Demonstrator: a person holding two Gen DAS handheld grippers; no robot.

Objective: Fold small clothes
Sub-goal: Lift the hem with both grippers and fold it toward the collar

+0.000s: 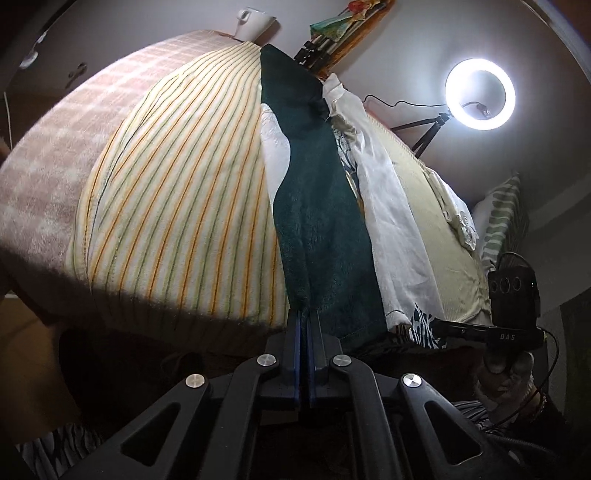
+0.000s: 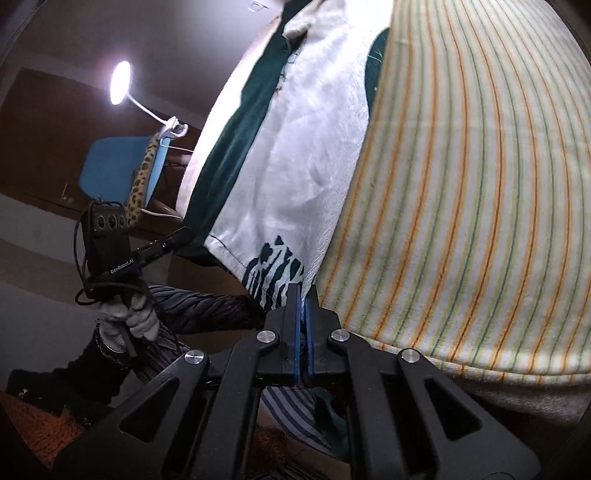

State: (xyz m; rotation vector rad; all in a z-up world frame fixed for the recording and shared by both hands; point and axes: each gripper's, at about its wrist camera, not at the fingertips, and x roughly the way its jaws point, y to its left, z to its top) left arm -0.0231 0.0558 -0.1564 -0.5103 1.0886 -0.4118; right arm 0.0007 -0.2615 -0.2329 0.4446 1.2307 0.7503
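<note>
A dark green cloth point(image 1: 317, 221) lies in a long strip across the bed, over a white cloth point(image 1: 388, 229) with a zebra-print edge point(image 1: 424, 325). My left gripper point(image 1: 305, 314) is shut on the near hem of the green cloth. In the right wrist view the white cloth point(image 2: 295, 147) lies between the green cloth point(image 2: 229, 147) and a striped towel. My right gripper point(image 2: 303, 291) is shut on the near zebra-print edge point(image 2: 273, 273) of the white cloth. Each gripper shows in the other's view, the right one point(image 1: 513, 302) and the left one point(image 2: 110, 236).
A cream towel with orange and green stripes point(image 1: 177, 206) covers the bed beside the clothes, also in the right wrist view point(image 2: 461, 184). A pink checked blanket point(image 1: 55, 158) lies beneath. A ring light point(image 1: 479, 94), a cup point(image 1: 255, 22) and a striped pillow point(image 1: 502, 218) stand beyond the bed.
</note>
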